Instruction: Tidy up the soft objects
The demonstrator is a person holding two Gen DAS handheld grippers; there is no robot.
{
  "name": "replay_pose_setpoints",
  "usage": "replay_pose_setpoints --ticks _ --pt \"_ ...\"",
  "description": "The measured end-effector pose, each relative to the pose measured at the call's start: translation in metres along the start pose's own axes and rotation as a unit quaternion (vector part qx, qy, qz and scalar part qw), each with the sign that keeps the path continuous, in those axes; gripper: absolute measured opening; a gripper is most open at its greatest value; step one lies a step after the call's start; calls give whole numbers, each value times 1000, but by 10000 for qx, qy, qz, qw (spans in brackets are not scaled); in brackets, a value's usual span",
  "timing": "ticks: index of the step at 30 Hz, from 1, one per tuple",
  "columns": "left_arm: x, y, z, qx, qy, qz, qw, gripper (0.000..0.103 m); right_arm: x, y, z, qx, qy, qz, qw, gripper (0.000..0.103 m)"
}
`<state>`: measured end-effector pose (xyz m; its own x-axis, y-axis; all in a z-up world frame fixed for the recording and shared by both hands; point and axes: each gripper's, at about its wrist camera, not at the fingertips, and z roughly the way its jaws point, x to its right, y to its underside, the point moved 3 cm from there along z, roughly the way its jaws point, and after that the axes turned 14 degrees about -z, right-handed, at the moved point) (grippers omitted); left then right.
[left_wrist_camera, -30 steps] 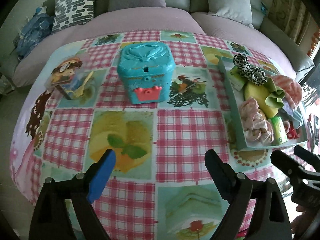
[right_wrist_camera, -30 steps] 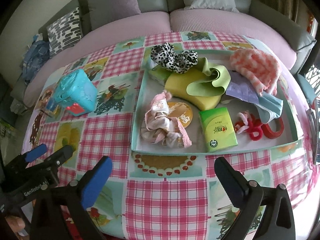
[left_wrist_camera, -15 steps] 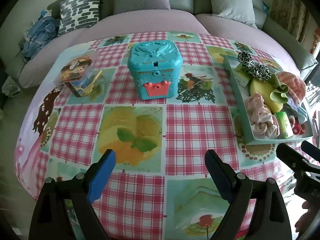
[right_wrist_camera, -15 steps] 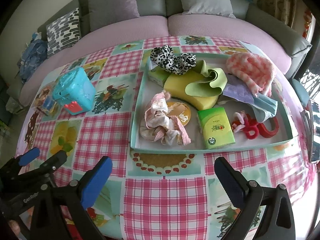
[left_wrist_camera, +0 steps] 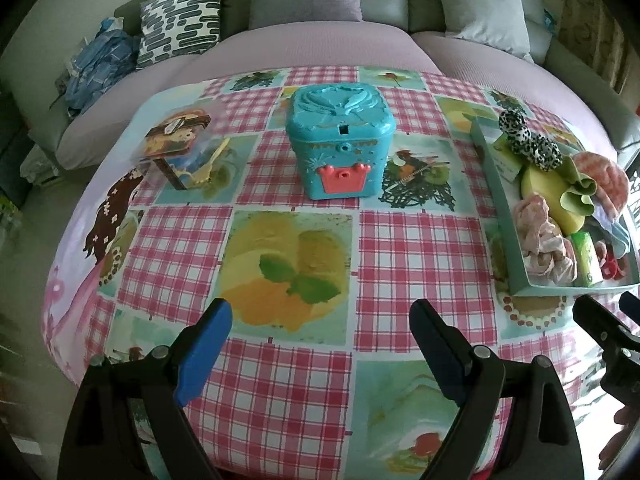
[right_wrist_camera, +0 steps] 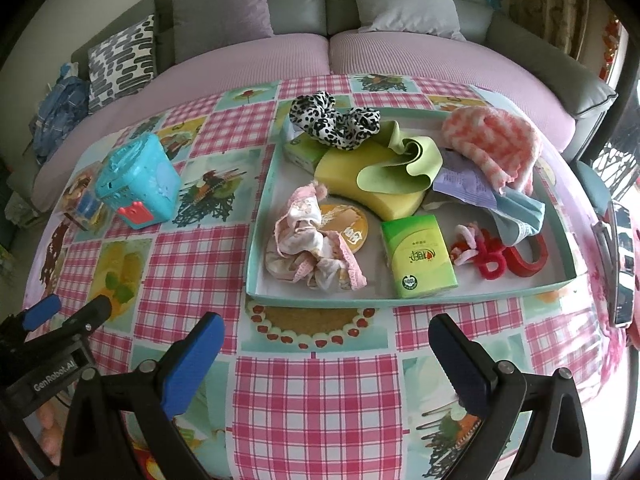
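Both tools gape, empty: left tool (left_wrist_camera: 320, 316) faces teal box (left_wrist_camera: 340, 140); right tool (right_wrist_camera: 326, 334) hovers just short of tray (right_wrist_camera: 256, 216) heaped with soft items, probably cloths. Stage unclear.

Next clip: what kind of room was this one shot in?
Most likely a home living room. A grey sofa with cushions, including a patterned cushion, stands behind a table under a checked picture tablecloth, with a tray of soft household bits on it.

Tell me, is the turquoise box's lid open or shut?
Shut: the turquoise box has its lid sitting flush, coral crown clasp down in front.
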<state>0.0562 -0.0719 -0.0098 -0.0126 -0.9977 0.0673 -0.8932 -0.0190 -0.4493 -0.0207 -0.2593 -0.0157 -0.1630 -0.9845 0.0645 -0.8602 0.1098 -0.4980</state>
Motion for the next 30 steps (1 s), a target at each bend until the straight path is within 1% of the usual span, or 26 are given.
replay_pose_setpoints --ticks 5,20,30 --pt "1 1 0 26 -9 19 10000 91 1 0 1 -15 44 -5 10000 103" --pt "4 3 3 37 -241 138 9996 91 0 1 2 -65 56 -34 10000 103" --pt "3 3 3 52 -288 121 9995 91 0 2 2 -98 62 -47 9999 103"
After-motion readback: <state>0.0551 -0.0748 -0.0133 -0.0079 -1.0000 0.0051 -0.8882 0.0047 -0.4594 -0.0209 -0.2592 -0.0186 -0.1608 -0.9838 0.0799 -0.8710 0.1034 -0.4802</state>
